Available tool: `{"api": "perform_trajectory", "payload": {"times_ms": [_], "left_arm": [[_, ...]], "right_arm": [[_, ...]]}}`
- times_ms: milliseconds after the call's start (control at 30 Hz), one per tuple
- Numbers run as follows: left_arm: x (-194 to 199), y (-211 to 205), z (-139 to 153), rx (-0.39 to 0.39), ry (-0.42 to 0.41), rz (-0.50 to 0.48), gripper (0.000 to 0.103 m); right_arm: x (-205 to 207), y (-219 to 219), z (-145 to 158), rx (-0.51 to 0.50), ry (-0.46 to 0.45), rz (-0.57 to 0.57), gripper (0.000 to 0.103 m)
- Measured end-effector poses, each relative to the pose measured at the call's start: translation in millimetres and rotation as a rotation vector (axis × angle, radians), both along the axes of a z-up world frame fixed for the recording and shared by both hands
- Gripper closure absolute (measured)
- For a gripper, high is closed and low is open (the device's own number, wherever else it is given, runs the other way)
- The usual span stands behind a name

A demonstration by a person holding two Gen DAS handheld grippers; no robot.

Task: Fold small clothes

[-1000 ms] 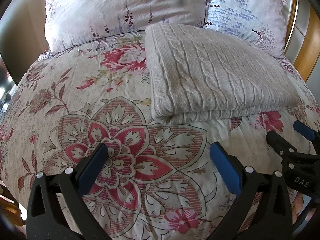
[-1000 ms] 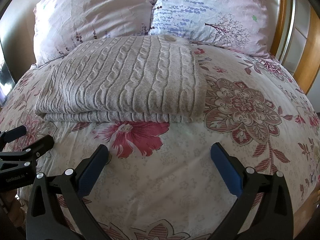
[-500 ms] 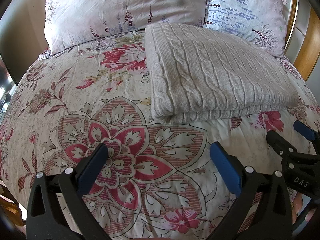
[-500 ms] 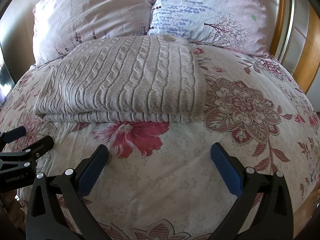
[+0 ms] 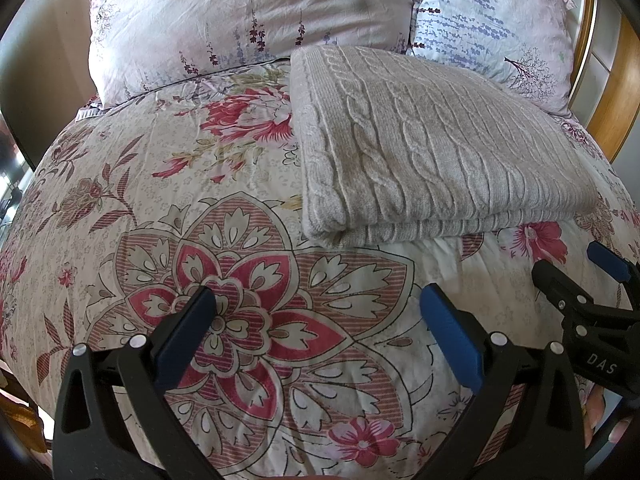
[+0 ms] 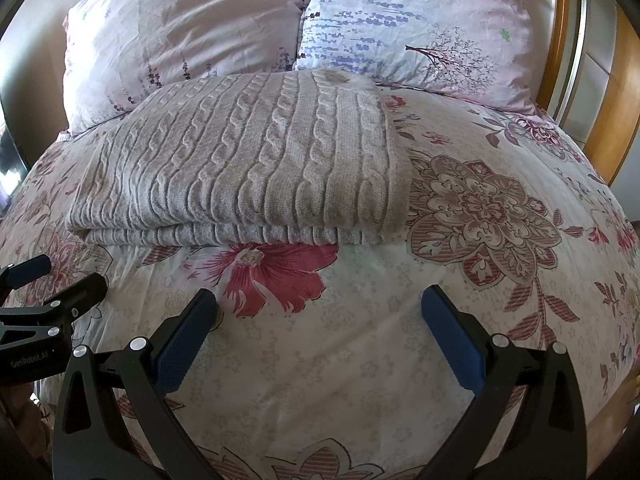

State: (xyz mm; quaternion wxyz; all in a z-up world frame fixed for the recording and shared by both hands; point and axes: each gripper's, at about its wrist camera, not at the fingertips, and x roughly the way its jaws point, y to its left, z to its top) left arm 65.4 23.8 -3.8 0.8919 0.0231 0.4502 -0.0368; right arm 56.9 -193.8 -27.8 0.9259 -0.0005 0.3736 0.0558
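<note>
From the left wrist view, the left gripper [image 5: 316, 312] hovers over the floral duvet [image 5: 168, 200] with its jaws spread wide and empty. The grey cable-knit sweater [image 5: 432, 148] lies ahead and to the right, a neat rectangle with stacked layers showing at its near edge, just in front of two pillows [image 5: 240, 20].

From the right wrist view, the right gripper [image 6: 320, 312] is likewise spread and holds nothing, short of the sweater's near edge. The sweater looks already folded flat, so the folding appears finished; nothing else unfolded is in view.
</note>
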Motion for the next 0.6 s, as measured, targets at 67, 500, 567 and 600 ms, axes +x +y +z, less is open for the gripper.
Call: {"api": "perform_trajectory", "payload": {"times_ms": [67, 500, 567, 600], "left_arm": [[-0.1, 0.0, 0.0, 0.0, 0.0, 0.0, 0.002], [0.4, -0.1, -0.3, 0.0, 0.001, -0.002, 0.002], [0.2, 0.0, -0.2, 0.0, 0.001, -0.002, 0.002], [0.2, 0.0, -0.2, 0.0, 0.001, -0.002, 0.002]], "right_arm": [[0.0, -0.4, 0.0, 0.0, 0.0, 0.001, 0.001], [0.0, -1.4, 0.1, 0.0, 0.0, 0.003, 0.001], [0.1, -1.6, 0.0, 0.0, 0.0, 0.003, 0.001], [0.2, -1.2, 0.0, 0.0, 0.0, 0.003, 0.001]]}}
